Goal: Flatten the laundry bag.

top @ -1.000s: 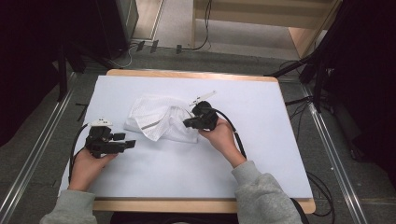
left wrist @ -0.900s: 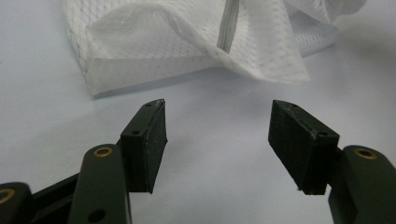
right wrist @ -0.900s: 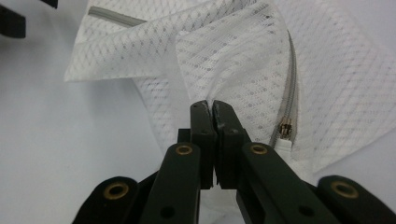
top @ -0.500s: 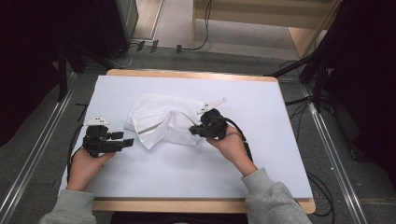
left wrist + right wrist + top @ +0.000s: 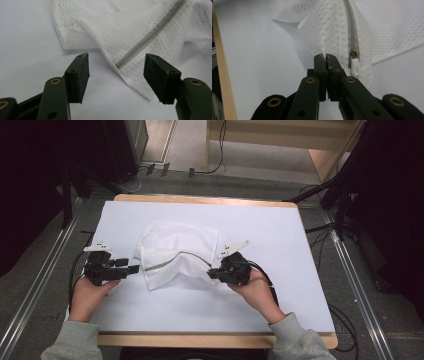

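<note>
Right gripper [image 5: 326, 56]: fingers [image 5: 320, 65] pressed together on a corner of the white mesh bag [image 5: 177, 254], just beside the zipper pull [image 5: 354, 65]. Left gripper [image 5: 117, 75]: fingers [image 5: 78, 77] spread wide, holding nothing, the bag's near edge and the end of the grey zipper [image 5: 147, 33] lying between them. Bag lies rumpled mid-worktop [image 5: 280, 225] between both hands. Step in hand, as I judge it: pinning the bag for zipper work. Next calls for the left fingers to close on that edge, giving counter-hold.

High cam looks down on table [image 5: 300, 310]; both tong cams close, share mesh bag [image 5: 177, 252].
</note>
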A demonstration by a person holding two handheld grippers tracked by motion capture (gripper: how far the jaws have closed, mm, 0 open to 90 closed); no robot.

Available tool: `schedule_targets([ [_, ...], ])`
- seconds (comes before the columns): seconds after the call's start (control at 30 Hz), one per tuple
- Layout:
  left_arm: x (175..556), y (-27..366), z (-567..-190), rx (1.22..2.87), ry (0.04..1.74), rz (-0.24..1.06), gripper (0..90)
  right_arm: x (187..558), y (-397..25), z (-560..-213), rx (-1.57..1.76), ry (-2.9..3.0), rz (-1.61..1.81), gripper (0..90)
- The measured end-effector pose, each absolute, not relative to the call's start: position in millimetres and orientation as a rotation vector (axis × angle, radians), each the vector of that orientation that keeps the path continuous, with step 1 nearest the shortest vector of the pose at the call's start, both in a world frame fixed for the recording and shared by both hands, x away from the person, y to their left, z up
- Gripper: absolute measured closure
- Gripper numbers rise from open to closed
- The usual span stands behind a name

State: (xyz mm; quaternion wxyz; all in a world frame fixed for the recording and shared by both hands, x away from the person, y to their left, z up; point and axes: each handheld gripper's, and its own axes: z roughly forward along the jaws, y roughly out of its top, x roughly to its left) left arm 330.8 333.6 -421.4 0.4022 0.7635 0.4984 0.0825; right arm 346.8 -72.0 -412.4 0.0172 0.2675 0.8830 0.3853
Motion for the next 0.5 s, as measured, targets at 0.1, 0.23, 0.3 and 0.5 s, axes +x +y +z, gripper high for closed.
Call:
schedule_targets([
  [0.1,334.6,334.6,-422.1,1.926,1.261,0.205,38.1,340.9,-77.7,-414.9,0.836,2.748,1.196,89.5],
  [0.23,340.9,330.9,-421.7,1.939,1.247,0.205,38.0,332.1,-83.6,-418.9,0.857,2.765,1.198,89.4],
  [0.3,342.0,330.1,-421.5,1.943,1.246,0.206,38.0,328.2,-85.5,-422.0,0.858,2.767,1.205,89.5],
  [0.5,348.6,330.6,-419.8,1.942,1.241,0.207,37.8,316.5,-90.9,-429.1,0.880,2.777,1.177,89.2],
])
